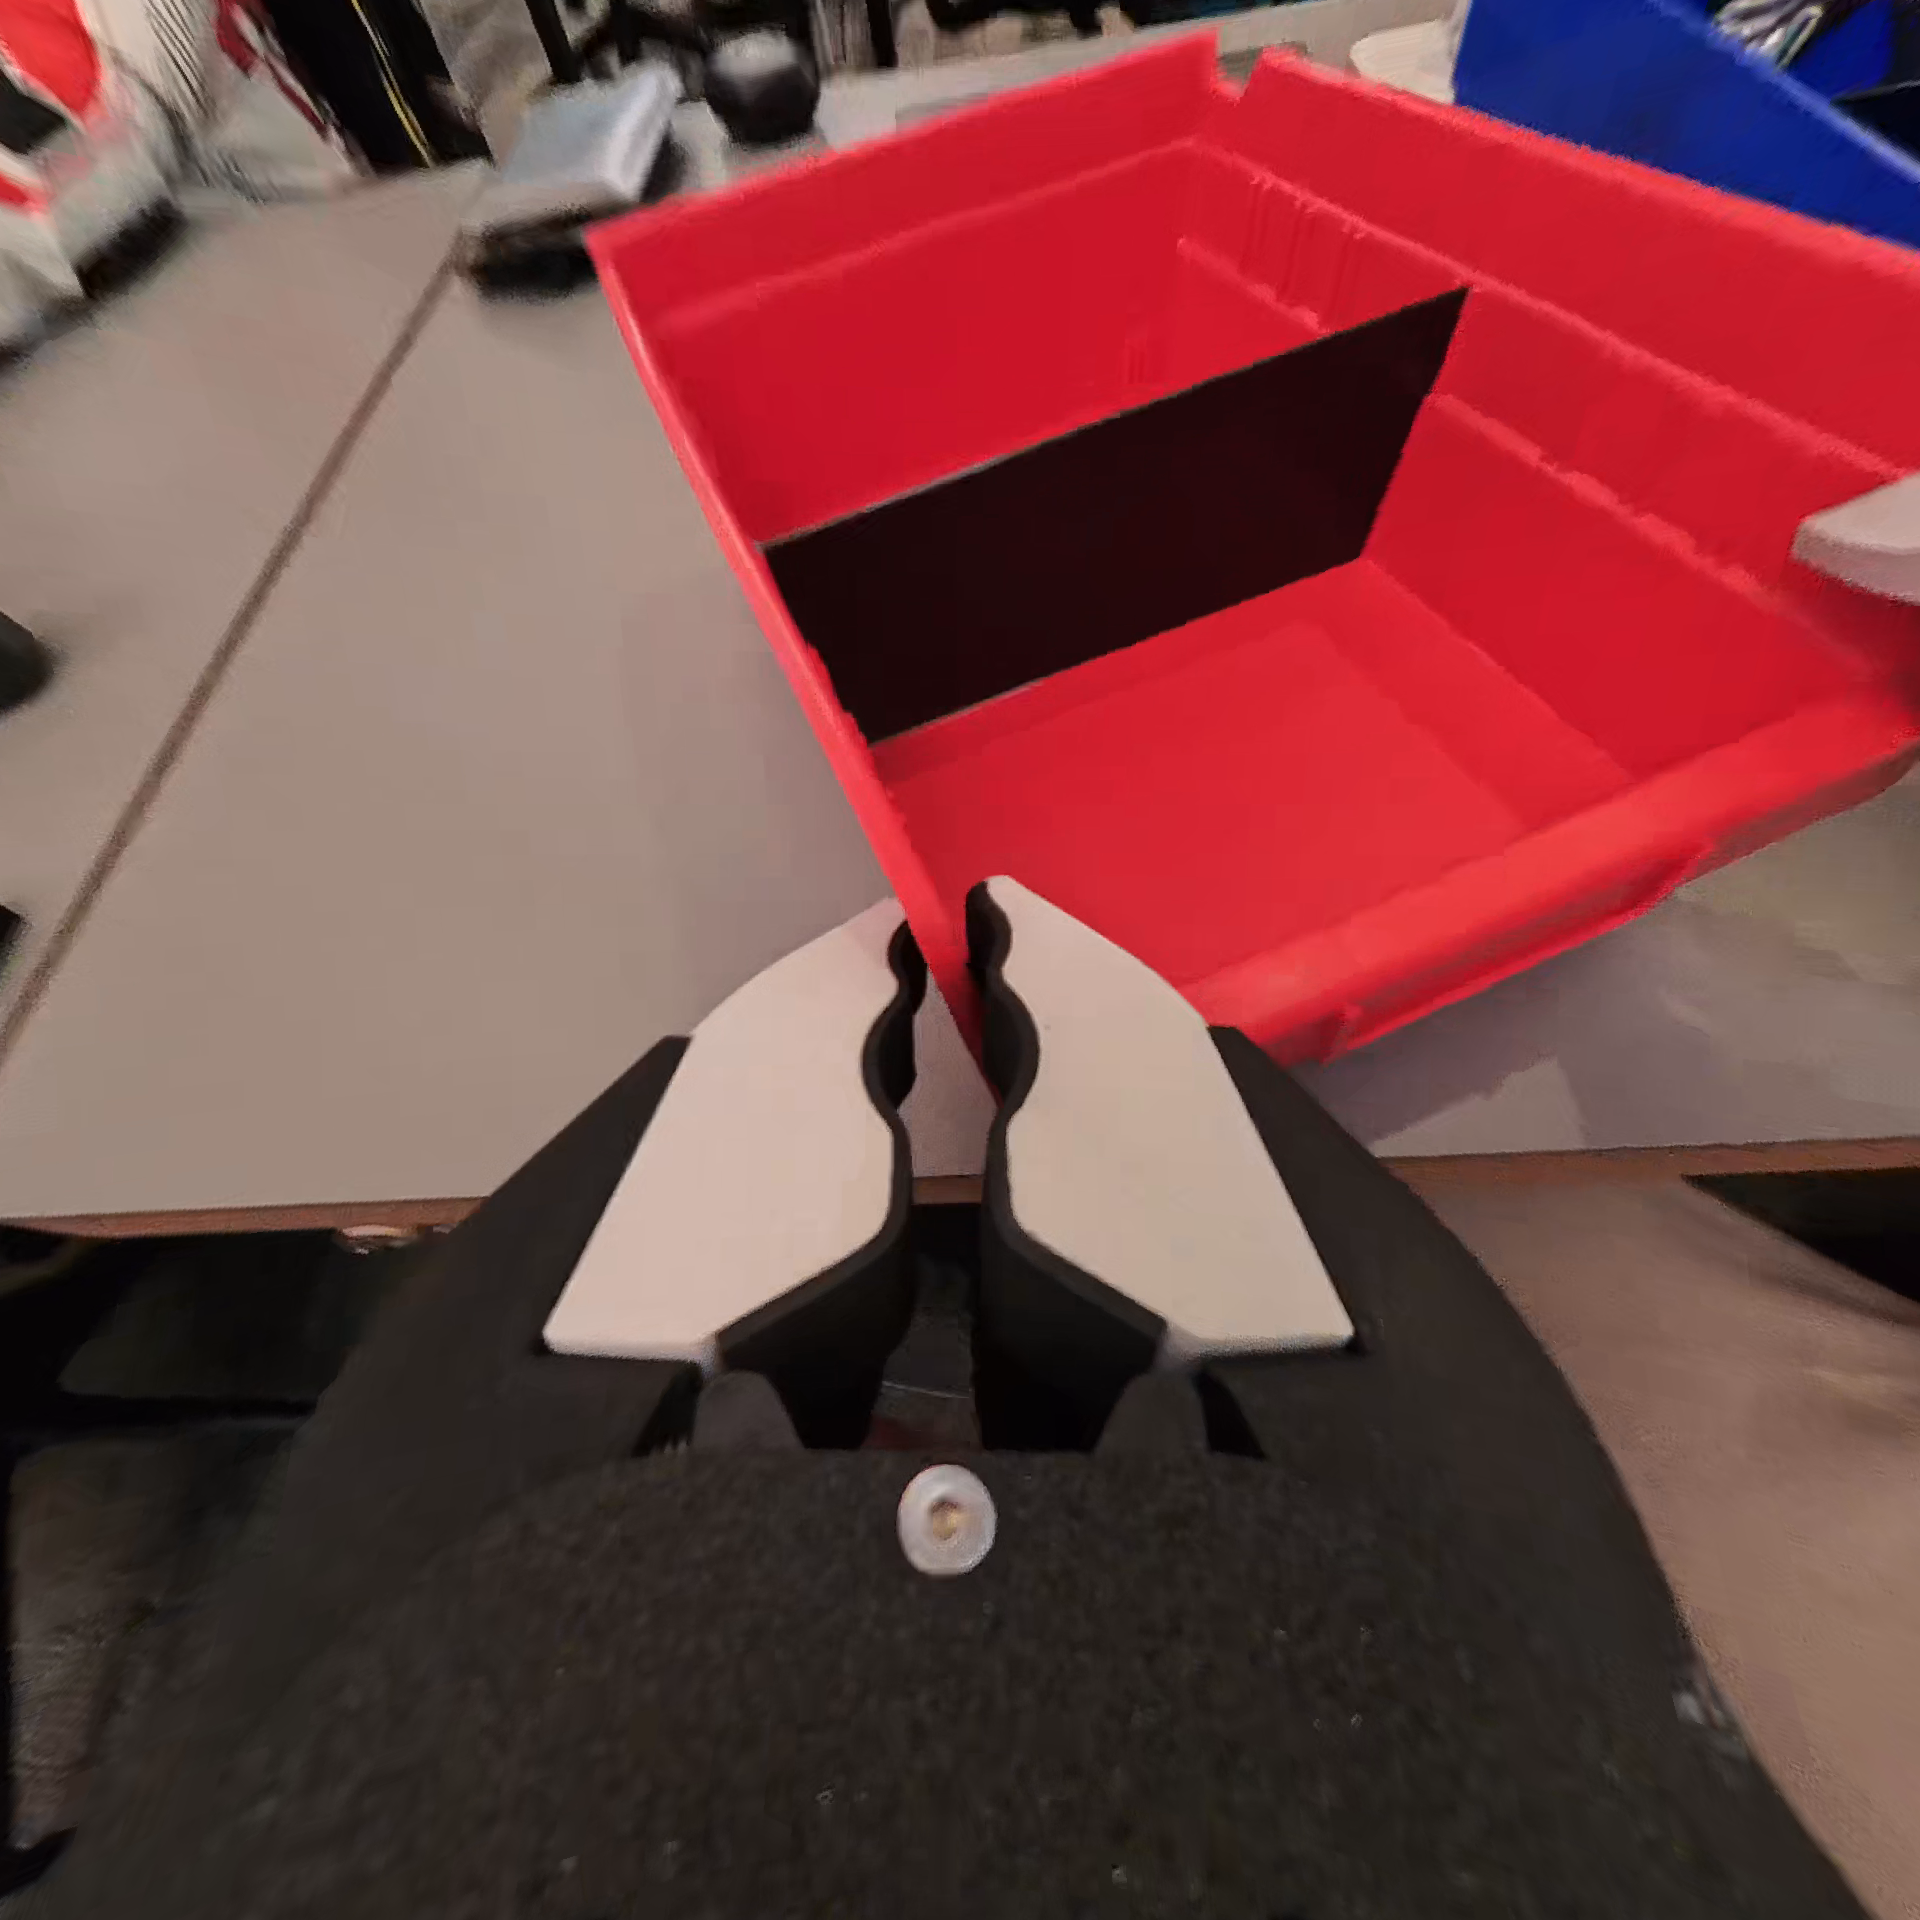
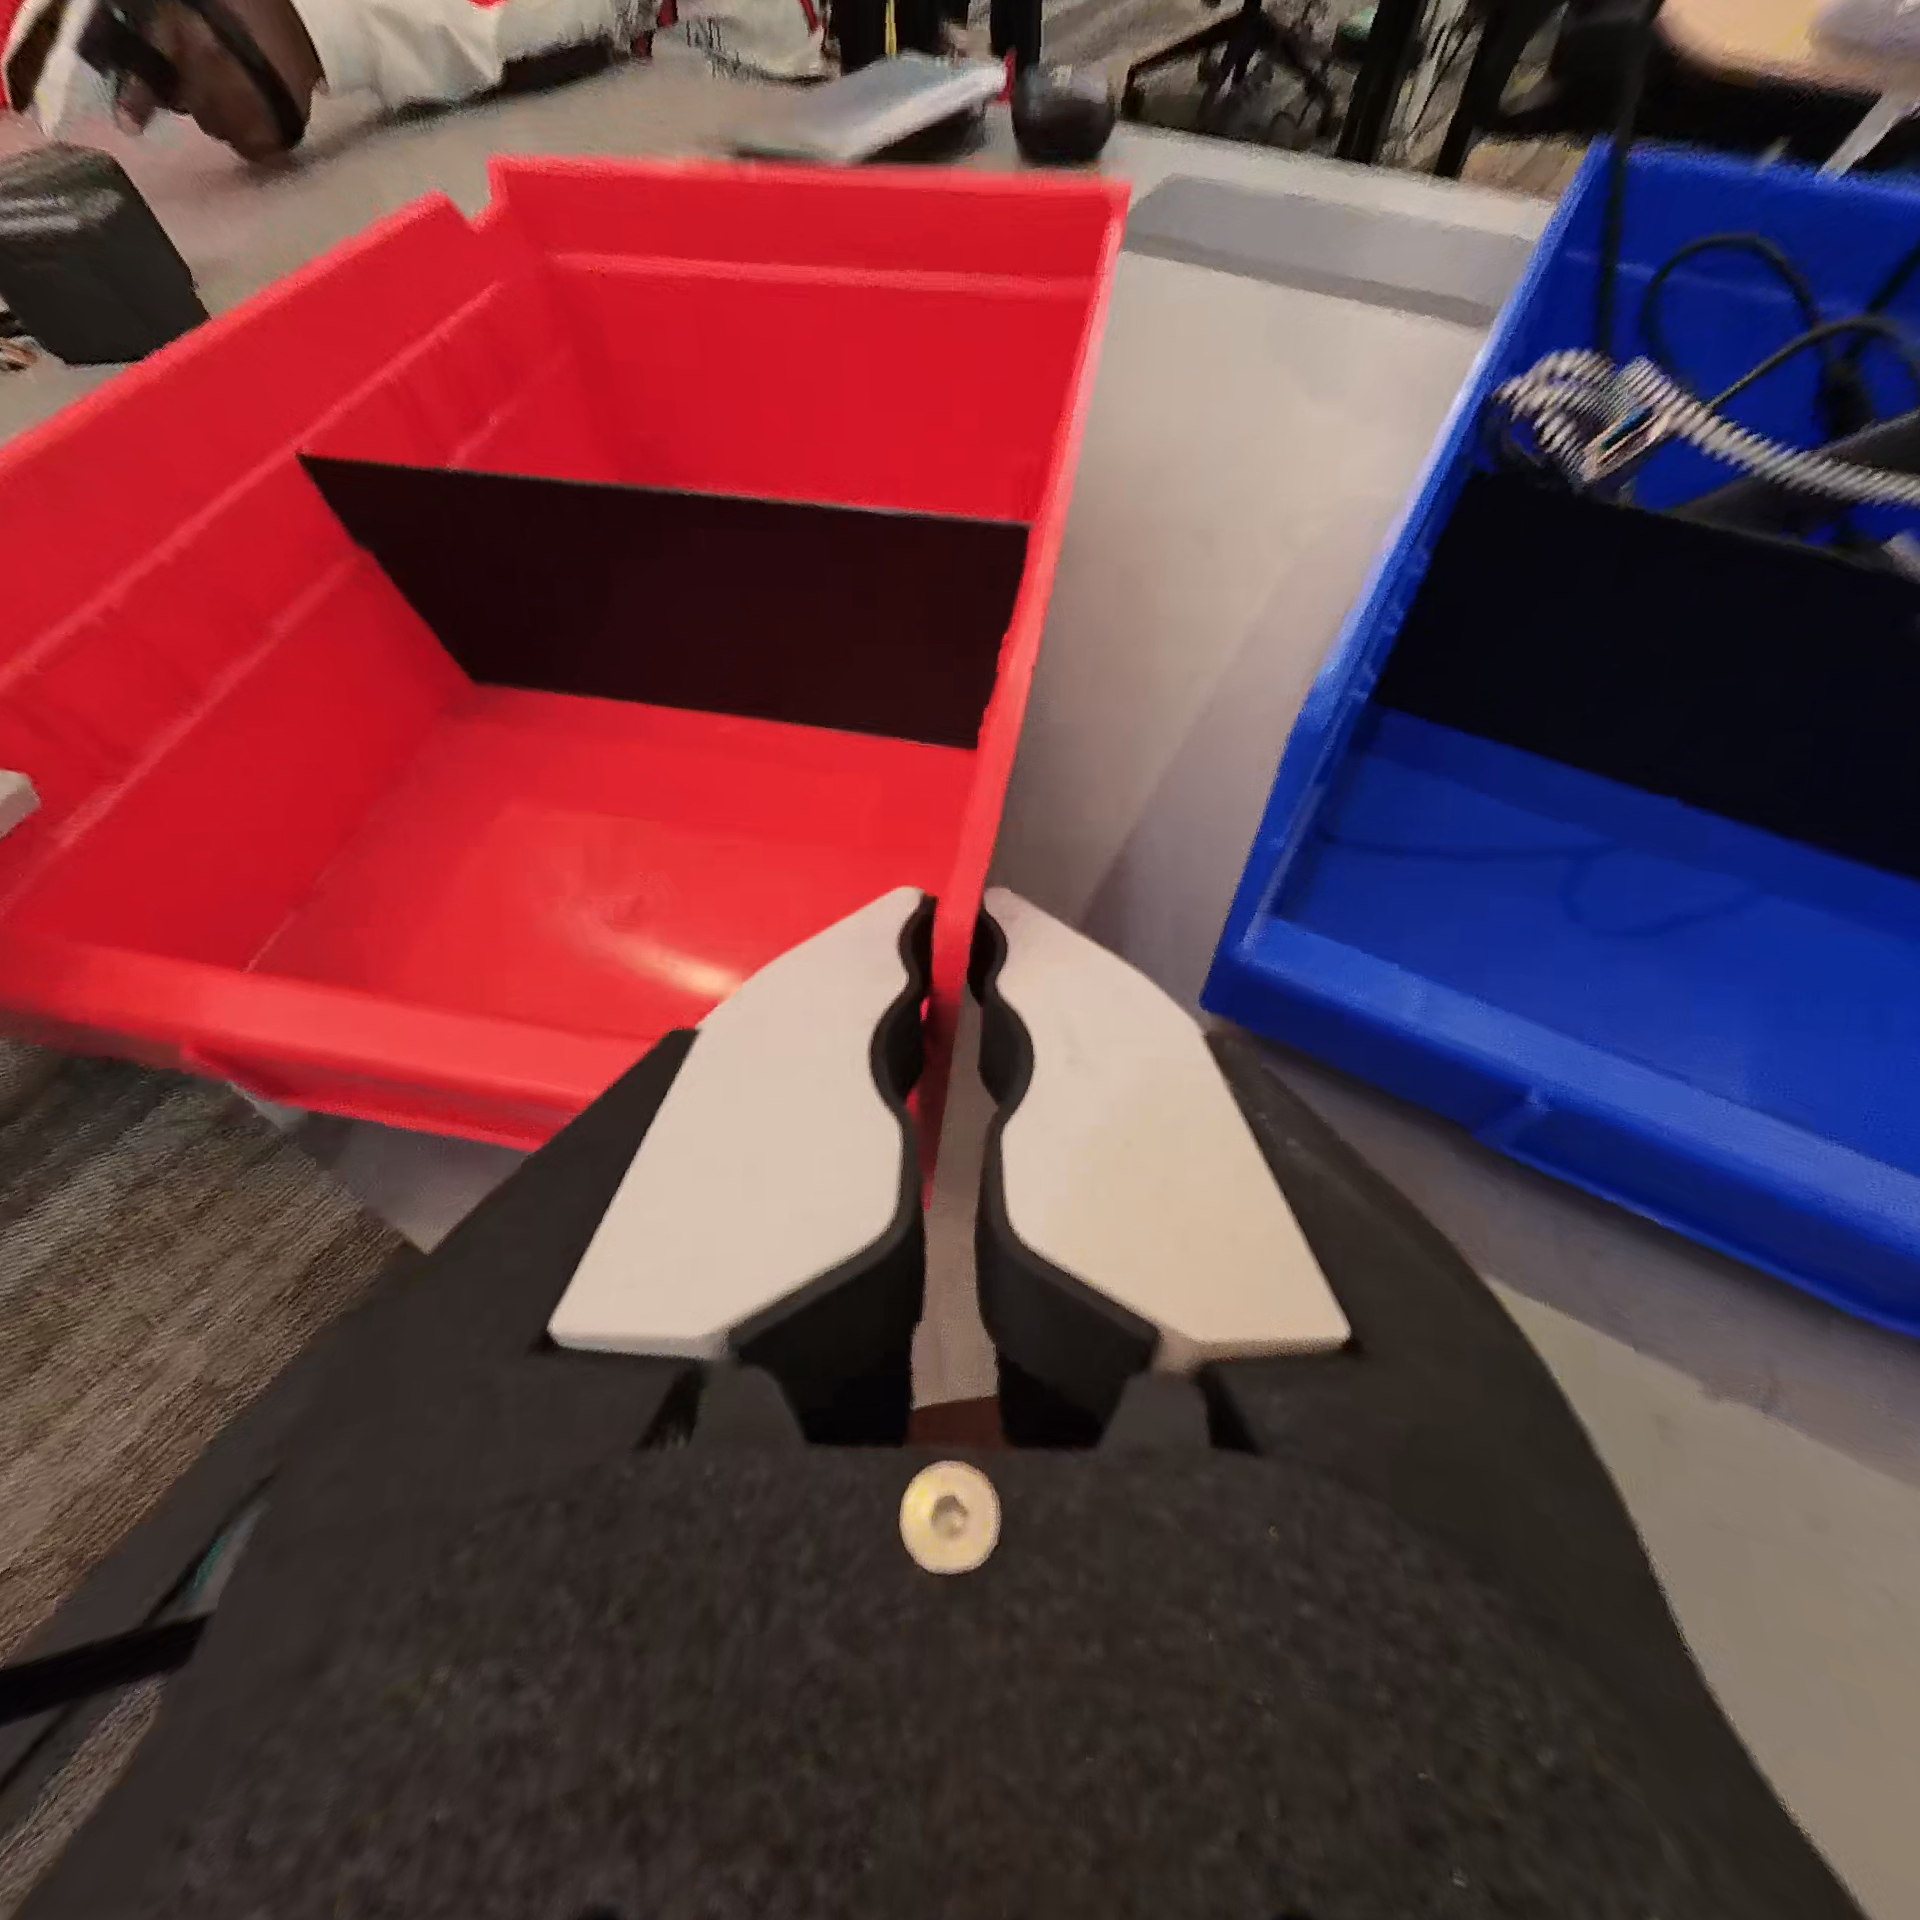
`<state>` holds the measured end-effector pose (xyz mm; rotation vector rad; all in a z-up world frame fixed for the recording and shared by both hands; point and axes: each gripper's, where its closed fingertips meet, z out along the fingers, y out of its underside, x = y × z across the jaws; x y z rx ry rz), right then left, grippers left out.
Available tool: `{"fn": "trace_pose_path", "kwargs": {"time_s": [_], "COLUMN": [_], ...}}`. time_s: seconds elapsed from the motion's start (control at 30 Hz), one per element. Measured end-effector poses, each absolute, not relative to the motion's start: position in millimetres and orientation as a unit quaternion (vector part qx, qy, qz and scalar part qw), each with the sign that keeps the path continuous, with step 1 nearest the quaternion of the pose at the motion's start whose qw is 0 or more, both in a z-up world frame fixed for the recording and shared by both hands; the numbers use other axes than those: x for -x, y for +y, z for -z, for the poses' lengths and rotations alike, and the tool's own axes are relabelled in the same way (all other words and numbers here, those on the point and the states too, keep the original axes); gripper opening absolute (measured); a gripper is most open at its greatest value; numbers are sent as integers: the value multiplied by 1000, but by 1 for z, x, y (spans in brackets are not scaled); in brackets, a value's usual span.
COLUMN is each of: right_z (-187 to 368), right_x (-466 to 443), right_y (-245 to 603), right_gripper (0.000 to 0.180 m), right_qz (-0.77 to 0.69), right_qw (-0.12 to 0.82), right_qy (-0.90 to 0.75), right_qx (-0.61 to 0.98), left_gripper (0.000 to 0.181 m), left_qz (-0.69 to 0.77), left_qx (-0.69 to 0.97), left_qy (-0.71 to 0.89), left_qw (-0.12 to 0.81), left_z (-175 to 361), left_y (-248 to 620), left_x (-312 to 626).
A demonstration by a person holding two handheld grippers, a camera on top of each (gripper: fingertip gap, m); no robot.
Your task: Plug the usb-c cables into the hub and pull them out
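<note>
A braided cable [image 2: 1631, 410] and thin black cables [image 2: 1756, 343] lie tangled in the far compartment of the blue bin [image 2: 1621, 935]. I cannot make out a hub. My left gripper [image 1: 945, 914] is shut and empty, hovering at the near left corner of the empty red bin [image 1: 1195, 810]. My right gripper [image 2: 954, 914] is shut and empty at the red bin's [image 2: 582, 852] near right corner, between the two bins. Each gripper's fingertip shows at the edge of the other's view: the right one [image 1: 1865, 540], the left one [image 2: 12, 802].
Both bins stand on a grey table [image 1: 468, 779] and each has a black divider [image 2: 707, 603] across its middle. The blue bin [image 1: 1662, 114] is right of the red one. The table's front edge [image 1: 260, 1210] is just below the grippers. Clutter lies at the far side. Tip to tip, the grippers are about 20 centimeters apart.
</note>
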<state>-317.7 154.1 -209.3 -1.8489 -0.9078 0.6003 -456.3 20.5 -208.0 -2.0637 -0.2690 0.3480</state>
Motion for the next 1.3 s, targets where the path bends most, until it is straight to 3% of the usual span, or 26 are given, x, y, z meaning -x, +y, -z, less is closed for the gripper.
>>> {"fn": "trace_pose_path", "kwargs": {"time_s": [0.13,0.3,0.43,0.57,0.7,0.9,1.1,1.3], "right_z": [175,87,23,0,22,122,191,209], "right_x": [302,252,173,74,-33,-146,-177,-177], "right_y": [161,189,232,289,349,412,432,439], "right_gripper": [4,3,2,3,2,4,3,3], "right_qz": [-272,-274,-227,-123,-55,-32,-72,-75], "right_qw": [489,596,663,679,653,587,554,546], "right_qy": [-350,-294,-241,-220,-173,-179,-152,-159], "right_qx": [751,695,672,689,735,789,815,819], "left_gripper": [7,7,8,8,8,8,8,9], "left_qz": [-193,-249,-224,-190,-138,-99,-102,-102], "left_qx": [825,754,715,716,737,782,799,806], "left_qy": [-87,-36,24,76,111,137,144,153], "left_qw": [524,606,661,668,653,600,575,563], "left_z": [164,78,22,12,42,129,181,207], "left_y": [22,54,115,200,288,365,381,380], "left_x": [434,389,328,249,153,44,10,8]}}
